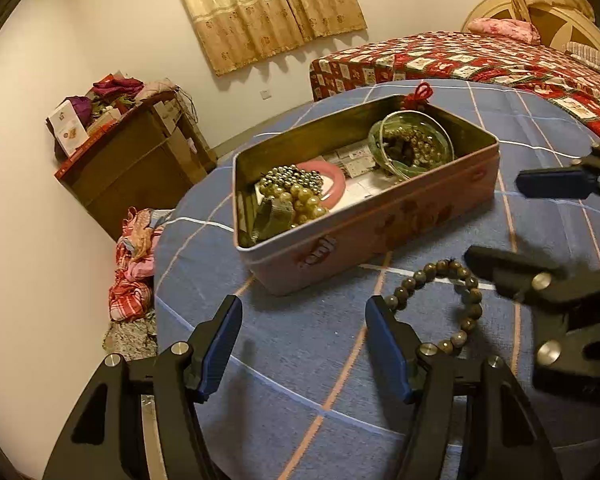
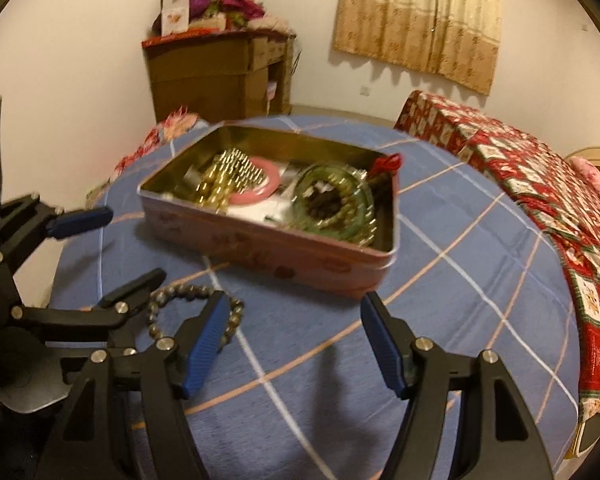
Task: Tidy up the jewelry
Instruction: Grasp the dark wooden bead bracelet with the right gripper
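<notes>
An open pink tin box (image 1: 380,220) (image 2: 268,252) stands on the blue checked cloth. It holds gold bead strings (image 1: 296,192), a pink bangle (image 1: 332,184) and green bangles (image 1: 412,144). A dark bead bracelet (image 1: 440,304) (image 2: 192,312) lies on the cloth in front of the box. My left gripper (image 1: 304,336) is open and empty, just left of the bracelet. My right gripper (image 2: 292,344) is open and empty, just right of the bracelet. Each gripper also shows in the other's view, the right (image 1: 496,220) and the left (image 2: 136,244).
The round table (image 1: 300,400) has its edge at the left. A wooden cabinet (image 1: 140,168) with clutter stands by the wall. Folded cloths (image 1: 136,264) lie beside the table. A bed with a red patterned cover (image 1: 480,64) is at the right.
</notes>
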`<state>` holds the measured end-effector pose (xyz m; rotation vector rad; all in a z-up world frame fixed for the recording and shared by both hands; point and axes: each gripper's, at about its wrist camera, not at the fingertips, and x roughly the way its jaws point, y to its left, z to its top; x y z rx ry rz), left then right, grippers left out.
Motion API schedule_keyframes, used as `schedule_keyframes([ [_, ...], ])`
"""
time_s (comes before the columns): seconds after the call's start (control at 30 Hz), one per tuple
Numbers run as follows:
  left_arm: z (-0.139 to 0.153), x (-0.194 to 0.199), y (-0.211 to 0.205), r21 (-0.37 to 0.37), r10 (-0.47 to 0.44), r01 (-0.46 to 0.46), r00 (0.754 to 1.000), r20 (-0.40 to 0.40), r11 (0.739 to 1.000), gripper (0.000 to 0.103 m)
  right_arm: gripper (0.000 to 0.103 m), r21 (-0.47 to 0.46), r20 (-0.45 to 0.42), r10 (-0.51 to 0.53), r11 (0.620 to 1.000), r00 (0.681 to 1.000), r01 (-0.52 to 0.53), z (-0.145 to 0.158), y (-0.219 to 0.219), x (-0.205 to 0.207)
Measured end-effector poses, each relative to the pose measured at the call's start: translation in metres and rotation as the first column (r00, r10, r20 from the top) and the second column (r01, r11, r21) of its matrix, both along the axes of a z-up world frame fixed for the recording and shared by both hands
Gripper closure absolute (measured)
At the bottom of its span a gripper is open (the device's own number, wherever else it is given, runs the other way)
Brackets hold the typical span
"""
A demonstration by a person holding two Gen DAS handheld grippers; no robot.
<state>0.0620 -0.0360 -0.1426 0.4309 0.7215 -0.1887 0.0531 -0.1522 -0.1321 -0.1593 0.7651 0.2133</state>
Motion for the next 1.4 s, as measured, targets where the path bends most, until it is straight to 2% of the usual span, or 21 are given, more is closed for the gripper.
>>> schedule_keyframes([
  [0.13, -0.005, -0.001, -0.003, -0.004, -0.016, 0.016, 1.0, -0.016, 1.0, 0.038, 0.039, 0.005, -0.026, 0.024, 1.0, 0.999, -0.024, -0.003, 0.004, 0.001],
  [0.23, -0.007, -0.003, -0.005, 0.004, -0.025, 0.025, 1.0, -0.016, 1.0, 0.038, 0.053, 0.008, -0.07, 0.04, 0.999, 0.997, -0.039, -0.009, 0.007, 0.003],
  [0.4, 0.001, -0.005, -0.002, -0.036, -0.027, 0.026, 1.0, -0.015, 0.999, 0.038, 0.064, 0.042, -0.14, 0.039, 0.999, 0.989, -0.033, -0.018, 0.0, 0.007],
  [0.63, 0.001, -0.01, -0.009, -0.038, -0.058, 0.057, 0.998, -0.018, 0.998, 0.038, 0.075, 0.026, -0.13, 0.041, 0.999, 0.991, -0.038, -0.018, 0.0, 0.002],
  [0.87, 0.0, -0.015, -0.015, -0.043, -0.086, 0.085, 0.996, -0.025, 0.995, 0.039, 0.078, 0.059, -0.13, 0.035, 0.998, 0.991, -0.027, -0.018, -0.006, 0.001],
  [0.97, -0.004, -0.015, -0.018, -0.066, -0.101, 0.098, 0.994, -0.052, 0.993, 0.039, 0.08, 0.054, -0.129, 0.037, 0.998, 0.991, -0.031, -0.018, -0.005, 0.003],
  [1.17, 0.003, -0.02, -0.017, -0.096, -0.116, 0.112, 0.992, -0.039, 0.989, 0.039, 0.081, 0.105, -0.136, 0.048, 0.994, 0.99, -0.034, -0.018, -0.012, 0.004],
  [1.23, 0.006, -0.019, -0.012, -0.121, -0.108, 0.101, 0.993, -0.05, 0.987, 0.039, 0.085, 0.118, -0.139, 0.044, 0.993, 0.989, -0.028, -0.018, -0.014, 0.005],
  [1.4, 0.007, -0.026, -0.015, -0.135, -0.14, 0.13, 0.988, -0.067, 0.982, 0.039, 0.085, 0.143, -0.154, 0.04, 0.99, 0.987, -0.017, -0.017, -0.019, 0.005],
])
